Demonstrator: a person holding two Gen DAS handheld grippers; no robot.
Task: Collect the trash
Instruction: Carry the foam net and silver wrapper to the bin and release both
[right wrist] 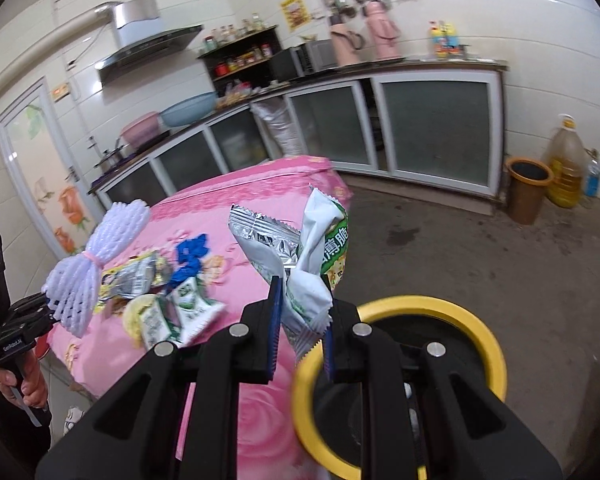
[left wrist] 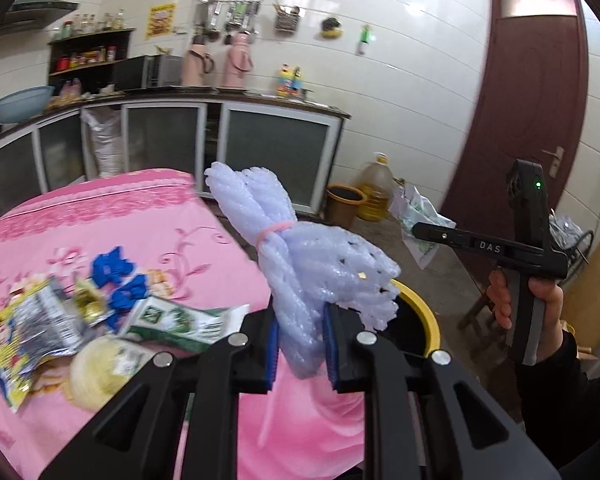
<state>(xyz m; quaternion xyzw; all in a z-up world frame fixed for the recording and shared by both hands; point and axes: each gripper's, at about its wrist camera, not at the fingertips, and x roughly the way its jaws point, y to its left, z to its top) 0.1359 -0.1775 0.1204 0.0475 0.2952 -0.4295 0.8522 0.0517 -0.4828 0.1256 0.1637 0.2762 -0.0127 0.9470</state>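
My left gripper [left wrist: 300,344] is shut on a white foam net bundle [left wrist: 300,248] tied with a pink band, held above the table edge by the yellow-rimmed bin [left wrist: 424,312]. My right gripper [right wrist: 302,324] is shut on a green and white snack wrapper [right wrist: 312,256], held beside the bin [right wrist: 480,332]. Both bundle [right wrist: 88,264] and left gripper [right wrist: 32,312] show at the left of the right wrist view. The right gripper [left wrist: 428,232] shows in the left wrist view with the wrapper [left wrist: 416,208].
On the pink floral tablecloth [left wrist: 140,216] lie a silver and yellow wrapper [left wrist: 28,332], blue plastic pieces [left wrist: 116,280], a green sachet [left wrist: 176,320] and a yellow round item [left wrist: 96,372]. A brown bin [right wrist: 528,188] and oil bottle [right wrist: 568,160] stand by the cabinets.
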